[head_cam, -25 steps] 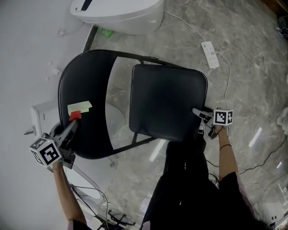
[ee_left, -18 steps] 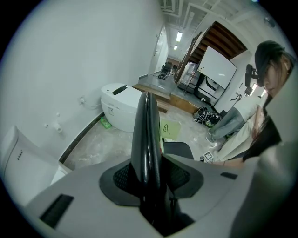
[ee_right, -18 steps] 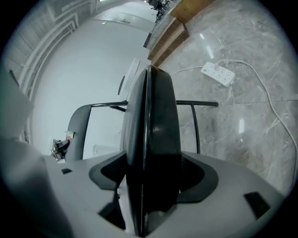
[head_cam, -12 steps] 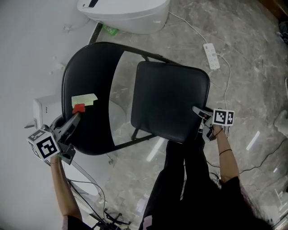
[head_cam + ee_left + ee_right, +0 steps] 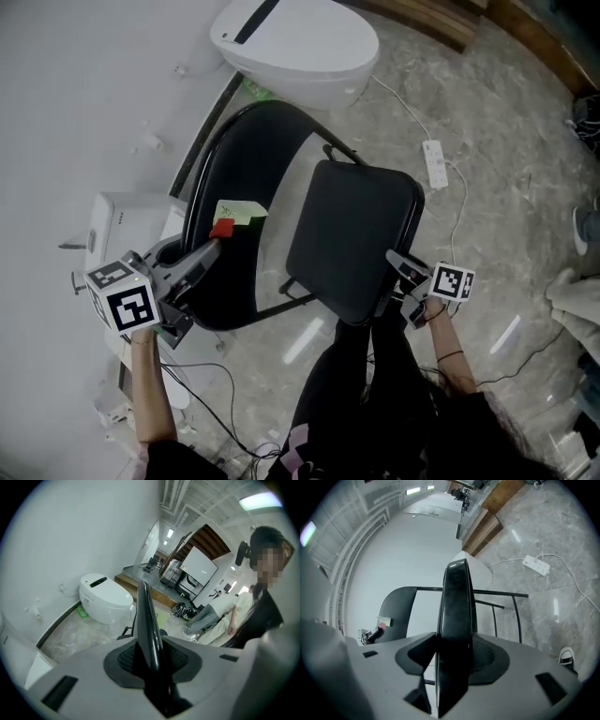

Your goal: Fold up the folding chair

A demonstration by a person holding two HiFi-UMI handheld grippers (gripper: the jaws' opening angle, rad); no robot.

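The folding chair [image 5: 281, 187] is over the marble floor [image 5: 506, 187], its legs mostly hidden beneath the seat [image 5: 352, 234]. The left hand-held gripper [image 5: 212, 247], whose jaws have just been closing, clamps the backrest [image 5: 246, 169] edge. The right hand-held gripper [image 5: 395, 260], also just closing, pinches the seat's edge.

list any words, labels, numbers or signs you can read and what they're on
No readable text anywhere.
Yellow-green note on the chair backrest: writing, if any, too small to read.
Power strip: no legible print.
Left marker cube and right marker cube: black-and-white square patterns, no letters.
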